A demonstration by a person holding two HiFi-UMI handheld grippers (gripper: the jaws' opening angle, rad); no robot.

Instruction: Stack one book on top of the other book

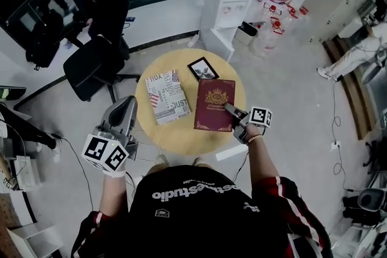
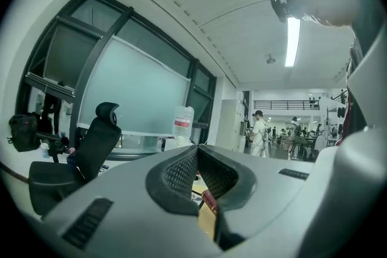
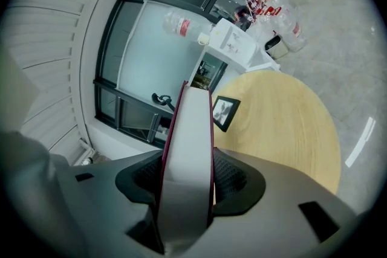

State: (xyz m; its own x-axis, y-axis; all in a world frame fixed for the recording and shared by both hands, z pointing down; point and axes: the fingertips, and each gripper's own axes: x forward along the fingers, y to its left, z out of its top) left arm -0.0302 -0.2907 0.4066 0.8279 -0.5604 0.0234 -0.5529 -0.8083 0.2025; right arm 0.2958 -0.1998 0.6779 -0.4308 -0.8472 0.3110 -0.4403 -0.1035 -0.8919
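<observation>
My right gripper (image 1: 230,109) (image 3: 188,173) is pinching the dark red hardcover book with the gold crest (image 1: 213,104) (image 3: 186,148) at its near right corner. In the right gripper view the pale page edge stands between the ribbed pads, which press on both covers. This book is over the right half of the round light-wood table (image 1: 181,133) (image 3: 284,124); I cannot tell whether it rests on the top or is just clear of it.

The second book, a paperback with a newspaper-print cover (image 1: 167,95), lies flat on the left half of the table, just beside the red one and not touching it. A small black-framed photo (image 1: 203,68) (image 3: 224,113) sits at the far edge, between the two books.

My left gripper (image 1: 128,102) (image 2: 196,151) hangs off the table's near left edge, jaws pressed together at the tips with nothing between them. A black office chair (image 1: 100,51) (image 2: 91,148) stands far left, and a white water dispenser (image 1: 227,6) stands beyond the table.
</observation>
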